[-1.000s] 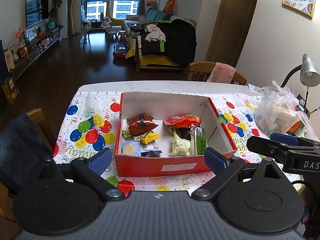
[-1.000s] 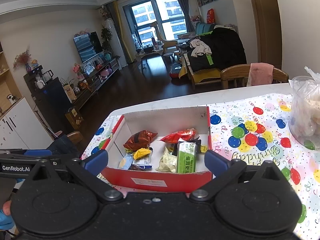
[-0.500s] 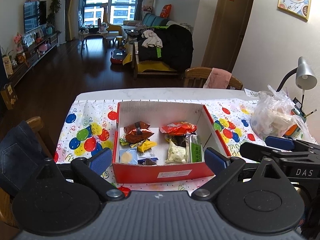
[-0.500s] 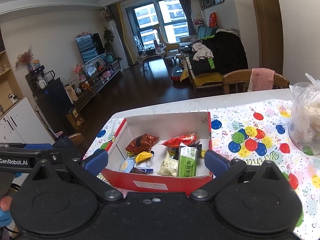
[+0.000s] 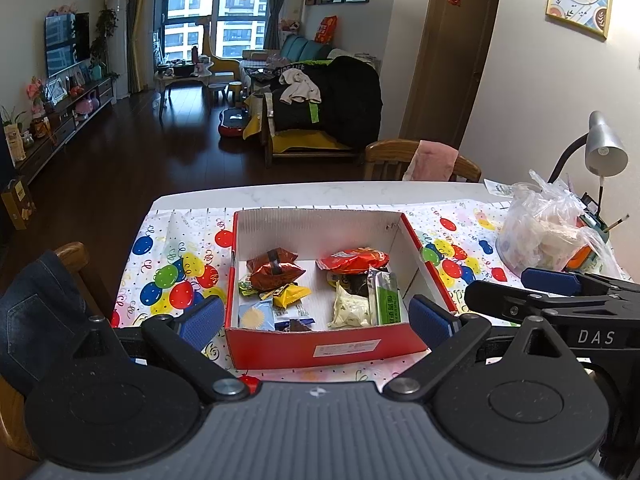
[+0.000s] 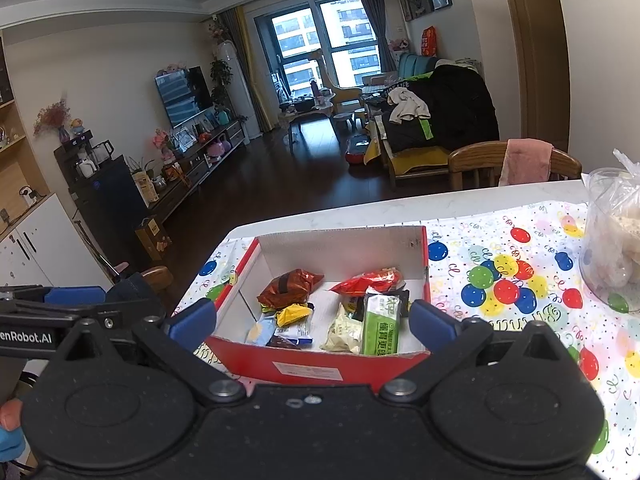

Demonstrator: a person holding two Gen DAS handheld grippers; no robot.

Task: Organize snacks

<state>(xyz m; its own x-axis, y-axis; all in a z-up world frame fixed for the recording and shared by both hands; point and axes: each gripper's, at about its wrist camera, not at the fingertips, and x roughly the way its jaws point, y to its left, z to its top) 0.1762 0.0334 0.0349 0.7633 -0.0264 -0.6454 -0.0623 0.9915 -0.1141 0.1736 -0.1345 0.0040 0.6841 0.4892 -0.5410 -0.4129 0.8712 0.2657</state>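
A red cardboard box (image 5: pixel 320 350) (image 6: pixel 304 366) with white inner walls sits on the balloon-print tablecloth (image 5: pixel 172 264) and holds several snack packets: a dark red bag (image 5: pixel 274 266), an orange-red bag (image 5: pixel 352 259), a green bar (image 5: pixel 387 300) (image 6: pixel 382 322), a yellow packet (image 5: pixel 292 294) and a pale packet (image 5: pixel 352 312). My left gripper (image 5: pixel 318 318) is open and empty, held back in front of the box. My right gripper (image 6: pixel 312 320) is open and empty, also in front of the box. Each gripper shows at the edge of the other's view.
A clear plastic bag of food (image 5: pixel 544 228) (image 6: pixel 616 236) stands at the table's right, beside a grey desk lamp (image 5: pixel 604 148). Wooden chairs stand at the far side (image 5: pixel 420 160) and at the left (image 5: pixel 72 256), one draped with denim (image 5: pixel 36 308).
Both grippers have drawn back and up from the box, so it looks smaller and farther. Both stay open. The snacks have not moved.
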